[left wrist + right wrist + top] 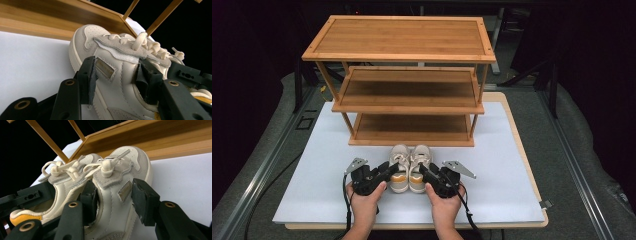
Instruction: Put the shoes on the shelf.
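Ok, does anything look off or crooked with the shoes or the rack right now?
Nothing stands out. The two shoes sit side by side, upright, toes toward the wooden rack, whose shelves look level. The left tool and right tool each have one shoe's side between their jaws.

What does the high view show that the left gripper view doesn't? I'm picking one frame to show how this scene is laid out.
High view alone: the full three-tier wooden rack, both of the person's hands, and the shoes side by side, toes toward the rack. Left gripper view alone: the left gripper with one jaw on the left shoe's outer side and the other inside its collar, plus a small tab on that side. Shared: the pale shoes, the white mat and the rack's bottom shelf.
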A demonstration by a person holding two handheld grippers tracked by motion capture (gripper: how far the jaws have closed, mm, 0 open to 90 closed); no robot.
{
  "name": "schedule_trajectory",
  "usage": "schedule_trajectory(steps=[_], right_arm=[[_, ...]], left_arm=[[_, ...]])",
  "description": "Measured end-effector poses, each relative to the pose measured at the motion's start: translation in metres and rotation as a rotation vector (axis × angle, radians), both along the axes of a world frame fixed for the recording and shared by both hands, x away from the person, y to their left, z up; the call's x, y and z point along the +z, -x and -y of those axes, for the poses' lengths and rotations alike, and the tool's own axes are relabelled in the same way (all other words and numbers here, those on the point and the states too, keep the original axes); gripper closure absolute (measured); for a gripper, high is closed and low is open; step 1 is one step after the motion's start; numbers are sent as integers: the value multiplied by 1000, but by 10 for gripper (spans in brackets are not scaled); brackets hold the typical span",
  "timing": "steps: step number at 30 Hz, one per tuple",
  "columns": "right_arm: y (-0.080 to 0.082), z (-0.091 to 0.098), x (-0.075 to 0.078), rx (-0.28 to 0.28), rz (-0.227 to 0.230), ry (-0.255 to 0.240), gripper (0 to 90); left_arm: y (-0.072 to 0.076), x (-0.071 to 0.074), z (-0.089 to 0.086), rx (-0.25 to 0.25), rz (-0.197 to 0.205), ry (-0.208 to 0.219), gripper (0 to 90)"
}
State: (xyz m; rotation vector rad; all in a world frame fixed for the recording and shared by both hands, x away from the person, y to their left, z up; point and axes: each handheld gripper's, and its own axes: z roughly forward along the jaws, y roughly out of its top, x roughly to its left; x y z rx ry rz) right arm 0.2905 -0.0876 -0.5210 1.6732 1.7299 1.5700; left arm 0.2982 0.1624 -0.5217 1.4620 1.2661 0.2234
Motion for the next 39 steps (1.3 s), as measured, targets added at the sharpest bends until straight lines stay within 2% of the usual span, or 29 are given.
schedule_trajectory(steps=[1, 3, 6, 9, 11, 12, 16, 17, 19, 20, 26, 27, 29, 30, 32, 34, 35, 36, 38, 39], right_arm=[[1, 1, 2, 0, -18, 11, 566], [0, 1, 4, 1, 1, -12, 566], [0, 2, 9, -2, -10, -1, 566], [0, 2, 12, -1, 10, -16, 565], [1, 3, 16, 6, -4, 1, 565], [0, 2, 16, -4, 14, -8, 566], [2, 2, 20, -10, 13, -1, 566], [1, 1, 20, -5, 26, -12, 566], [2, 2, 24, 9, 9, 3, 566], [1, 0, 24, -13, 21, 4, 566], [2, -3, 32, 0, 12, 16, 566], [2, -4, 33, -3, 24, 12, 566], [2, -3, 36, 13, 15, 11, 566], [2, -5, 36, 0, 35, 1, 566], [3, -5, 38, -7, 21, 19, 566], [2, -7, 39, 1, 37, 5, 566], [2, -7, 41, -3, 17, 22, 566], [1, -7, 41, 3, 34, 1, 566], [2, -7, 44, 14, 18, 11, 566], [2, -8, 44, 3, 33, 10, 566]], left_arm=[[0, 2, 0, -1, 1, 0, 536], [0, 5, 0, -4, 3, 4, 536], [0, 8, 0, -5, 5, 10, 537], [0, 12, 1, -3, 14, 8, 537], [0, 14, 0, -5, 18, 6, 537], [0, 15, 1, -3, 18, 8, 537], [1, 19, 1, -4, 25, 6, 538], [1, 20, 1, -3, 25, 5, 537], [1, 22, 0, 2, 27, 4, 538], [1, 22, 0, 2, 27, 5, 538], [2, 28, -3, 7, 33, 11, 538], [2, 30, -4, 7, 35, 11, 538], [2, 32, -5, 7, 36, 14, 538], [3, 32, -5, 7, 37, 13, 538], [3, 34, -6, 7, 37, 14, 538], [3, 36, -7, 8, 33, 16, 538], [3, 37, -8, 7, 34, 16, 538], [3, 38, -8, 7, 33, 17, 538], [3, 40, -8, 4, 33, 12, 538], [3, 41, -8, 5, 32, 13, 538]])
